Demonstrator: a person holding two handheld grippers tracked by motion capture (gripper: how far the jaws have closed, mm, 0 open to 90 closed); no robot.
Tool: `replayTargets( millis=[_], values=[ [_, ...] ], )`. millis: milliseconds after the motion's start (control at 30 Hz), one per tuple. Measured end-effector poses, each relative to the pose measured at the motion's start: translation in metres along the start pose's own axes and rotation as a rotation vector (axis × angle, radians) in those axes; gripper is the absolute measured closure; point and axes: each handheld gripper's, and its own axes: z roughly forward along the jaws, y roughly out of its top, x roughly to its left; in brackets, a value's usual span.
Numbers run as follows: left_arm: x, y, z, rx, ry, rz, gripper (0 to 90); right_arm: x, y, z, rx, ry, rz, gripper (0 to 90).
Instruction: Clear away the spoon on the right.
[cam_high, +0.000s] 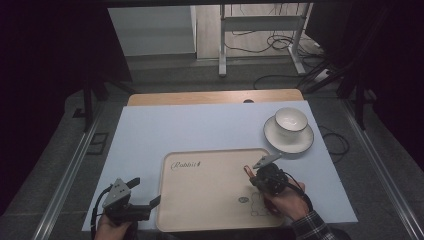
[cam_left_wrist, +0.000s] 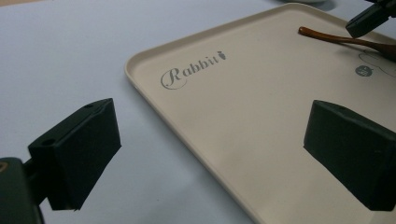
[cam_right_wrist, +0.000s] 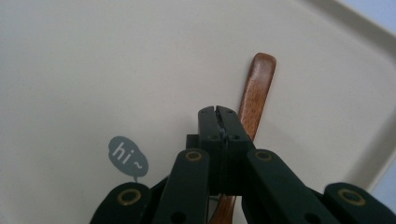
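A cream tray (cam_high: 210, 190) printed "Rabbit" lies on the pale blue mat (cam_high: 200, 125). On its right side rests a brown wooden spoon (cam_right_wrist: 257, 88), also seen as a thin spoon (cam_left_wrist: 336, 38) from the left gripper view. My right gripper (cam_right_wrist: 217, 112) hovers over it with its jaws pressed together; the handle runs underneath them and no wood shows between the pads. From above, the right gripper (cam_high: 257, 179) sits over the tray's right part. My left gripper (cam_left_wrist: 210, 144) stands wide open at the tray's left rim (cam_left_wrist: 140, 88), one jaw over the mat, one over the tray, nothing between them.
A white bowl (cam_high: 291, 119) stands on a white saucer (cam_high: 280, 142) at the far right of the mat. A grey "hi~" speech bubble (cam_right_wrist: 127, 156) is printed on the tray beside the spoon. A wooden table edge (cam_high: 215, 97) borders the mat's far side.
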Motion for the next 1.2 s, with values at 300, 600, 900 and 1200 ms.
replayTargets(
  millis=[300, 600, 900, 1200],
  values=[
    [-0.001, 0.0, 0.0, 0.001, 0.001, 0.006, 3.5, 0.001, -0.006, 0.004, 0.011, 0.005, 0.001, 89.9],
    [-0.001, 0.0, 0.0, 0.002, 0.002, 0.007, 3.6, -0.006, -0.009, 0.006, 0.019, 0.005, 0.019, 89.9],
    [-0.001, 0.0, 0.0, 0.002, 0.001, 0.008, 3.6, -0.014, -0.012, 0.006, 0.024, -0.019, 0.044, 89.9],
    [-0.001, 0.0, 0.0, 0.002, 0.002, 0.008, 3.6, -0.025, -0.017, 0.002, 0.019, -0.04, 0.072, 89.8]
  ],
)
